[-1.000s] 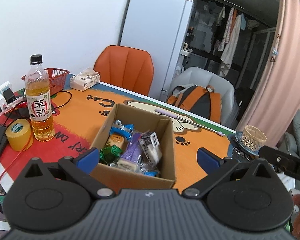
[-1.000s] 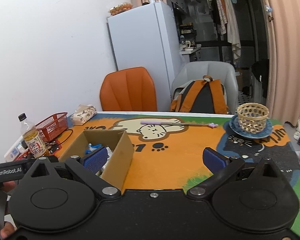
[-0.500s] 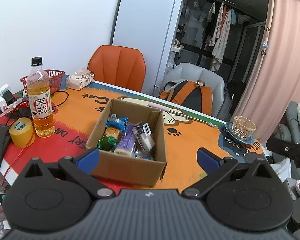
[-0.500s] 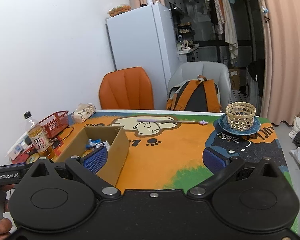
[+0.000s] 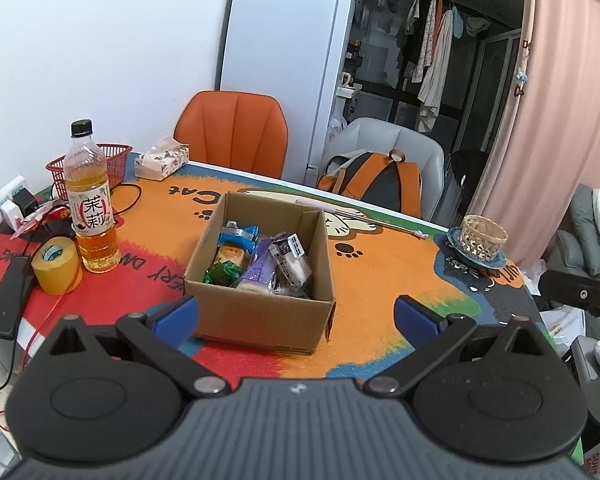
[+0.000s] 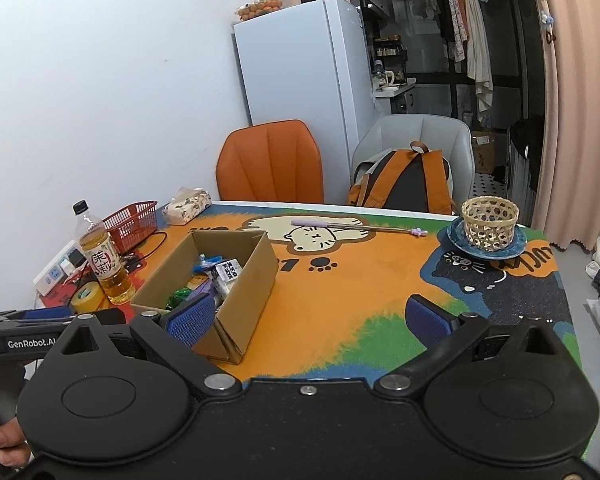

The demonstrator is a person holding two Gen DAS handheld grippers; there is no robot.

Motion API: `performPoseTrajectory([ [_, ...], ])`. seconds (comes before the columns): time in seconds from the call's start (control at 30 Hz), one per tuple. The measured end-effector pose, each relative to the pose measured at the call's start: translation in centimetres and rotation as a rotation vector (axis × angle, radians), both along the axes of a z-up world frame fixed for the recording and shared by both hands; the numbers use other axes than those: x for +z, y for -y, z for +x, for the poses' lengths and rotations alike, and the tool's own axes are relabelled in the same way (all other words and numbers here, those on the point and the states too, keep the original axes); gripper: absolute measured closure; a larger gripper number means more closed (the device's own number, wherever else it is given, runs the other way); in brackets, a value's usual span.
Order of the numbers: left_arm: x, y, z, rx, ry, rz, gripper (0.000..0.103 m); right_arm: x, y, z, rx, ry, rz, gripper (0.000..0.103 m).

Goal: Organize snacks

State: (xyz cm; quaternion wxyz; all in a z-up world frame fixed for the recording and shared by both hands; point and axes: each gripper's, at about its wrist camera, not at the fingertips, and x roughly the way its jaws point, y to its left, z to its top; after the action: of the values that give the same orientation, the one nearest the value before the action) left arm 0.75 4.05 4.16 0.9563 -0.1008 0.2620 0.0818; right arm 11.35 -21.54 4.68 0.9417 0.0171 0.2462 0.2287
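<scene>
A: We log both tools. Left tool at bottom centre of its frame, jaws spread wide, nothing in them. Right tool same: wide apart, empty.

B: Snacks?

A: Snack packets all sit inside the cardboard box, mid-frame on the worktop. We see none loose on the mat. That fits packets already gathered, or a full box still to be sorted out; we can't say which.

B: Other containers?

A: Red basket upper left, contents not visible. Woven basket on blue plate, right side, looks empty.

B: Handling notes?

A: If we reach in: come from above, clear of box walls, pinch one wrapper only. Packets are piled and overlapping, so neighbours may lift too. Watch tea bottle and tape roll left of box.
</scene>
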Motion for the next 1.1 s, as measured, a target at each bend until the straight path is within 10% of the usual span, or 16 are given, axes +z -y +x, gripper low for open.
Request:
performPoseTrajectory([
  [1.1,0.17,0.01,-0.1,0.008,-0.015,0.018,0.0,0.03,0.21,-0.05,0.002,-0.009,0.0,0.0],
])
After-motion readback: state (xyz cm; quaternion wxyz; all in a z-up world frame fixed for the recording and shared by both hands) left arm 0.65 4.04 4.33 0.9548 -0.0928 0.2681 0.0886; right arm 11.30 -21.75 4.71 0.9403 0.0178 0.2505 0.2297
